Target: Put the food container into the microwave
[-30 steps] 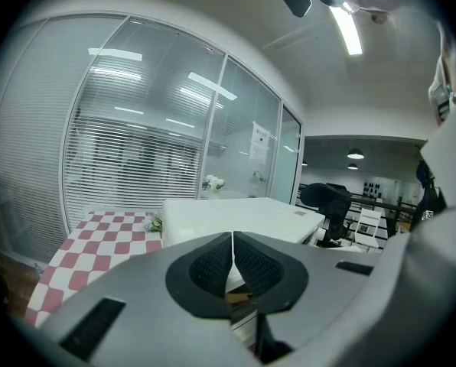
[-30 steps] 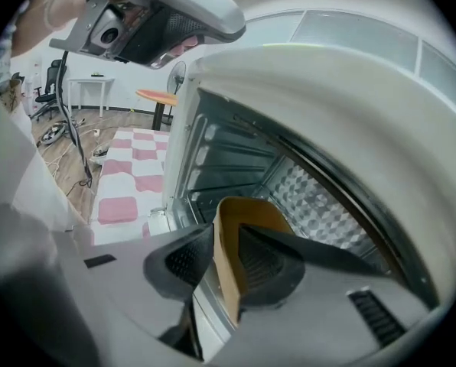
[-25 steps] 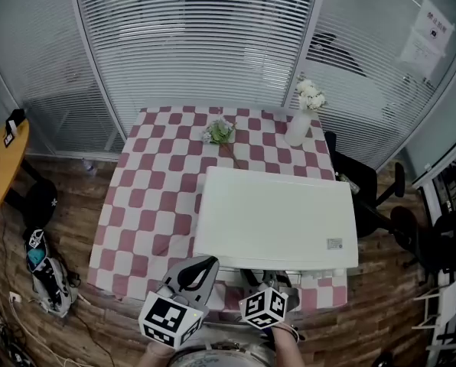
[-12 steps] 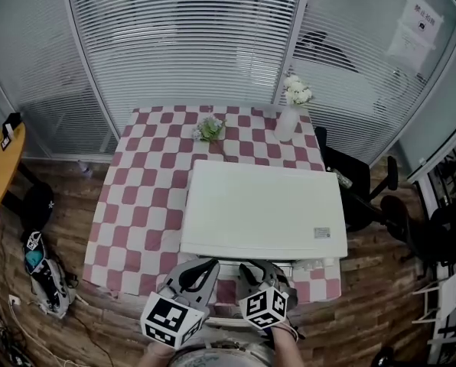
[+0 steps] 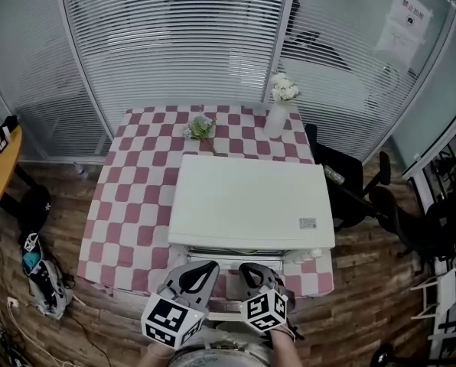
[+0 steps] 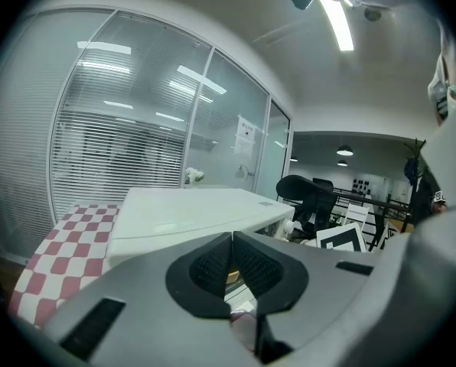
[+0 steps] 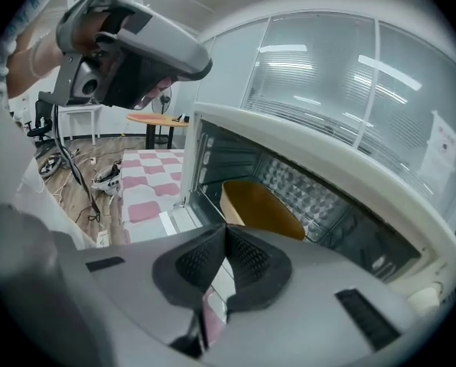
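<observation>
The person is holding both tools low and close to the body, pointing them forward at the white box-shaped microwave [image 5: 251,201] that is sitting on the red-and-white checked bench [image 5: 132,197]. The left tongs [image 6: 232,239] are clenched with nothing between them, and the right tongs [image 7: 226,232] are pressing together too (also bare). The tan shallow food container [image 7: 258,209] is lying inside the microwave's open cavity. Compared with a second ago, both tongs are staying put, while the microwave is appearing further left in the head view.
</observation>
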Motion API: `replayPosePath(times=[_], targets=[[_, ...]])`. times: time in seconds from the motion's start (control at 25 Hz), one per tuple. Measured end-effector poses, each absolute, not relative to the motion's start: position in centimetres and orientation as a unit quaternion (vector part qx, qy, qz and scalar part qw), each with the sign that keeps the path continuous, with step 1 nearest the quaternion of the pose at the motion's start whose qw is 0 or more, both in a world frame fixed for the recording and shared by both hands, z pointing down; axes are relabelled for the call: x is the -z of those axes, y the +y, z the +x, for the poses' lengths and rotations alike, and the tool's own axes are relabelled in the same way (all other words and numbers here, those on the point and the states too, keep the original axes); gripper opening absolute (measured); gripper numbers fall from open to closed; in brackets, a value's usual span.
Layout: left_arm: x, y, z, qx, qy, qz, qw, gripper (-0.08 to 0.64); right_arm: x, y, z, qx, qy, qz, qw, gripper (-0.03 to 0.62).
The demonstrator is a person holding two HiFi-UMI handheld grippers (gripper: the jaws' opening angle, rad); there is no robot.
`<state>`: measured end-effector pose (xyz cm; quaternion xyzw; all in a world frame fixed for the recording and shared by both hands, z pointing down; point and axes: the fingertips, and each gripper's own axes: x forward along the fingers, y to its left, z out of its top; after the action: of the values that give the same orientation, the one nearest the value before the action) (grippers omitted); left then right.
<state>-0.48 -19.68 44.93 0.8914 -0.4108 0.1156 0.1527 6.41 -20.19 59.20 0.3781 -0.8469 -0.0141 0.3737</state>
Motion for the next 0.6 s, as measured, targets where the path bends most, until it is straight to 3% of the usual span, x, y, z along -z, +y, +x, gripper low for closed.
replayPosePath(times=[0.28, 0.6], targets=[[-44.9, -18.0, 1.5, -0.119, -0.405, 0.894, 0.152, 0.017, -58.0, -18.6, 7.6, -0.040, -0.858, 0.384, 0.339, -0.006], [-44.8, -16.4, 3.1, -0.121, -0.405, 0.894, 0.147, 0.017, -53.3, -17.5, 7.5, -0.108, -0.894, 0.381, 0.209, -0.006]])
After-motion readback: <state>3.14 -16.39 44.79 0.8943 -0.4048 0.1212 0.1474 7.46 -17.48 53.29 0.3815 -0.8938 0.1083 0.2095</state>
